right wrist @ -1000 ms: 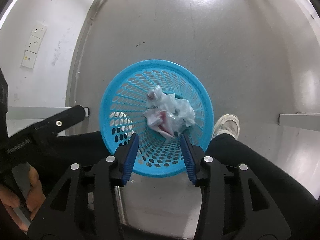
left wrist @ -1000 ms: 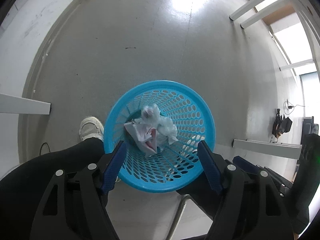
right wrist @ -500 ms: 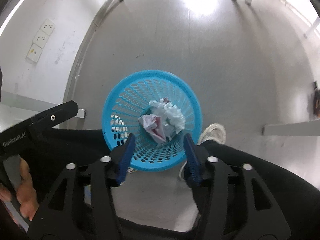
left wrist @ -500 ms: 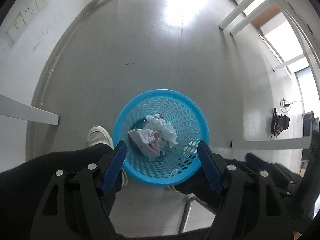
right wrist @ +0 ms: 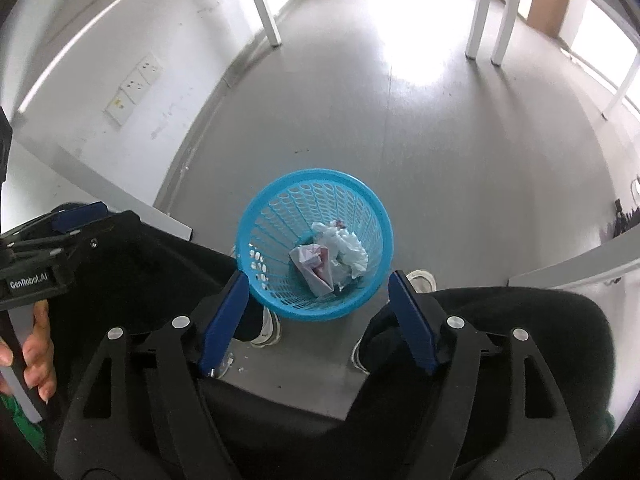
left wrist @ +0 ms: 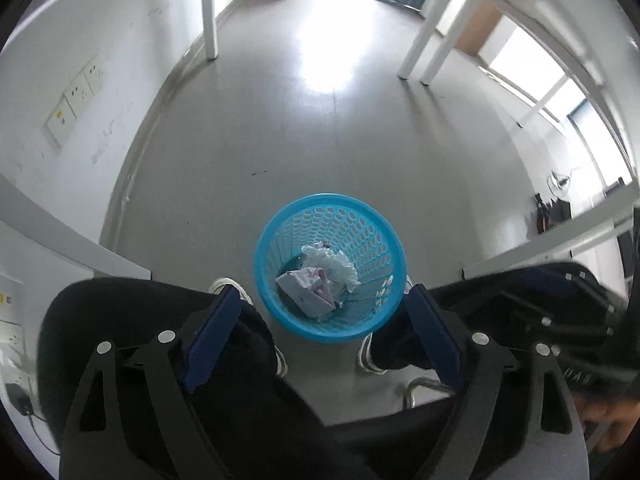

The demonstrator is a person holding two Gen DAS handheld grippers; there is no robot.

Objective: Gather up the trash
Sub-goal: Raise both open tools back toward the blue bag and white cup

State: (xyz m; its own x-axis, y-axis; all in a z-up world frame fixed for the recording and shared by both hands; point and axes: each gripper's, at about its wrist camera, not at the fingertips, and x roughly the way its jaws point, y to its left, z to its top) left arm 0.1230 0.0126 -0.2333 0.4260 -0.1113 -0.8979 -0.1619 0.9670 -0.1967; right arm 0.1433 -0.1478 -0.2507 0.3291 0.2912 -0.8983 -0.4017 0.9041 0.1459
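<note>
A blue mesh waste basket (left wrist: 376, 240) stands on the grey floor between the person's feet; it also shows in the right wrist view (right wrist: 280, 232). Crumpled white and pink paper trash (left wrist: 320, 284) lies at its bottom, also in the right wrist view (right wrist: 332, 260). My left gripper (left wrist: 322, 320) is open and empty, high above the basket. My right gripper (right wrist: 318, 304) is open and empty, also high above it. The left gripper's body shows at the left edge of the right wrist view (right wrist: 44, 256).
The person's black-trousered legs (left wrist: 160, 320) and white shoes (right wrist: 420, 280) flank the basket. White table legs (left wrist: 209, 12) (right wrist: 484, 12) stand further off. A white wall with sockets (left wrist: 76, 96) runs on the left. White desk edges (left wrist: 552, 248) lie on both sides.
Both grippers have risen well above the basket, so it looks smaller and more of the room shows. The right gripper's jaws have opened wider. The trash stays in the basket.
</note>
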